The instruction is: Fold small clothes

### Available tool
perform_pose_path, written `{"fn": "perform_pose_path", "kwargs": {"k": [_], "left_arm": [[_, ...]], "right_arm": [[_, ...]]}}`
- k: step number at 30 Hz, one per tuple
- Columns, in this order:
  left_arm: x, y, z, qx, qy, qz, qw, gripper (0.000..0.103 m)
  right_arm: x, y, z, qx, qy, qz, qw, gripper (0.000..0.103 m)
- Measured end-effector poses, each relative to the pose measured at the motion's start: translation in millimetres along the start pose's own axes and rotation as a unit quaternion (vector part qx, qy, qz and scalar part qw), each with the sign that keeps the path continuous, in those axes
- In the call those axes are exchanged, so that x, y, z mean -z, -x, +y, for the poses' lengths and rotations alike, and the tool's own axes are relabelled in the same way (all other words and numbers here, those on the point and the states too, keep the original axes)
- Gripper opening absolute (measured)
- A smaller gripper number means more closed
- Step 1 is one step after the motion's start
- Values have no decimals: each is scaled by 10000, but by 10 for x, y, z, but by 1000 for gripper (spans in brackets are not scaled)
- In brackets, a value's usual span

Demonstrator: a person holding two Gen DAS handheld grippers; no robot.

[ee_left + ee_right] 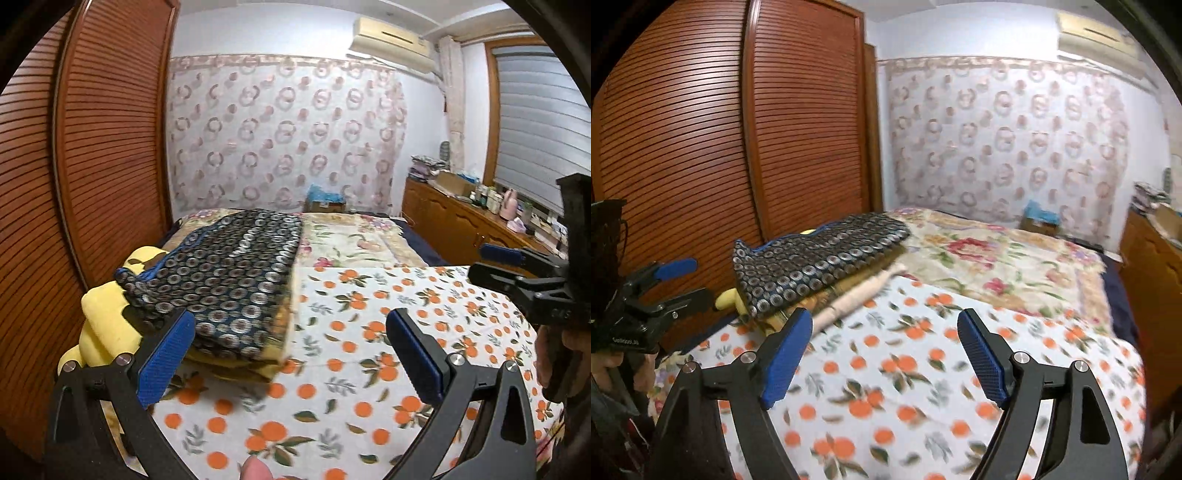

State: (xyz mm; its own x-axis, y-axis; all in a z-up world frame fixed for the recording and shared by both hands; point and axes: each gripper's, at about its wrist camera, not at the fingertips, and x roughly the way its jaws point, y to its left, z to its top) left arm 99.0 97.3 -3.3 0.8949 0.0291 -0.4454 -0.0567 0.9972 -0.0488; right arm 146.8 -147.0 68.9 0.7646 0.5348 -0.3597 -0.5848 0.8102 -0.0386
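A folded dark blue garment with silver ring print (229, 280) lies on top of a pile of folded clothes at the left of the bed; it also shows in the right wrist view (812, 262). My left gripper (291, 354) is open and empty, its left finger beside the pile's near edge. My right gripper (886, 358) is open and empty above the orange-print sheet (905, 398). The right gripper also shows at the right edge of the left wrist view (517, 266), and the left gripper at the left edge of the right wrist view (676, 280).
A yellow plush toy (107, 325) sits left of the pile. A floral quilt (354, 240) covers the far bed. A louvred wooden wardrobe (92, 147) stands at the left, a wooden cabinet with clutter (461, 218) at the right.
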Motion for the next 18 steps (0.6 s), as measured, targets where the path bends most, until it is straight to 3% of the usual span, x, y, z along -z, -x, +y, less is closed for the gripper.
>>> {"fn": "perform_pose_path", "kwargs": {"k": [7, 18], "left_arm": [[32, 149, -330, 255, -110, -6, 9996, 103], [-177, 407, -710, 469, -331, -231, 9981, 103]], "right_arm": [[193, 619, 181, 581, -157, -159, 9981, 82], [405, 1295, 521, 1035, -496, -469, 9923, 82]]}}
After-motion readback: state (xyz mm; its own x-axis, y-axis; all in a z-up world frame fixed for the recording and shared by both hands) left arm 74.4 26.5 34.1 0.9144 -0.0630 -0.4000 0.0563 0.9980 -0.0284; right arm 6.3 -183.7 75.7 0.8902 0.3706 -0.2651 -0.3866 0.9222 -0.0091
